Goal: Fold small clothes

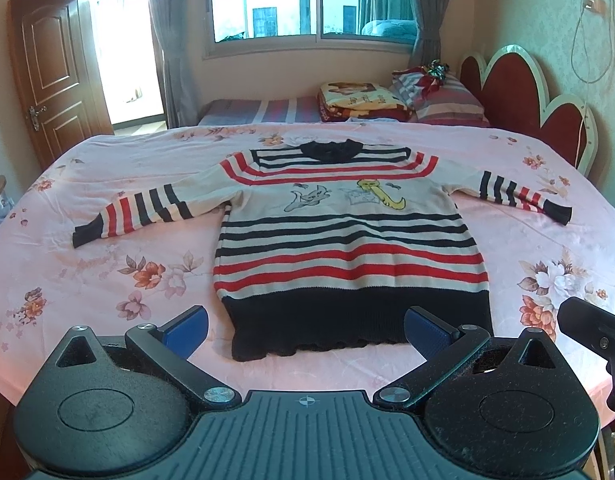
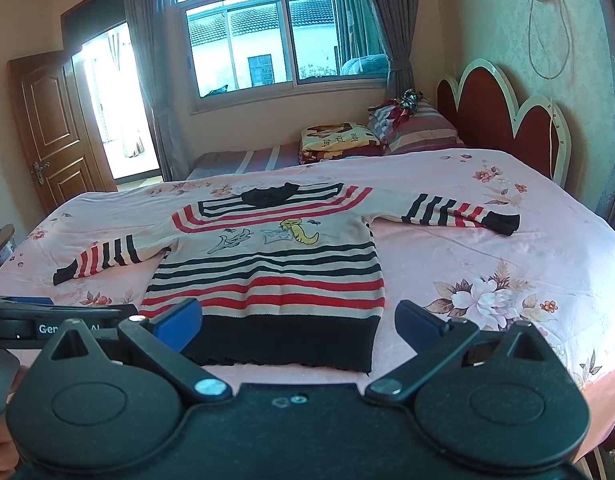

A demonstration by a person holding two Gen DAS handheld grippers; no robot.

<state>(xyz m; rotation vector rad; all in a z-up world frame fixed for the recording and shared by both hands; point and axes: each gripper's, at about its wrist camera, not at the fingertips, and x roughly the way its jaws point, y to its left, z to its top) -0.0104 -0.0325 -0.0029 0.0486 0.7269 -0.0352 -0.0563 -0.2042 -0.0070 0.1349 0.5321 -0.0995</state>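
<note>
So the striped sweater (image 1: 347, 240) lies flat on the pink bedspread (image 1: 87, 280), hem toward both tongs and collar pointing away, left gripper (image 1: 307, 330) and right gripper (image 2: 297, 324) both spread wide, gripping nothing, just short of the hem.

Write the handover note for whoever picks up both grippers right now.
Left gripper: jaws open, holding nothing, near the sweater's hem.
Right gripper: jaws open, holding nothing, also at the hem side.
Striped sweater: lying flat, front up, on the pink floral bedsheet, both sleeves spread out to the sides, collar toward the window.
Done: sweater is laid out flat; no fold made.
Left: fold in both sleeves, then fold the body.
</note>
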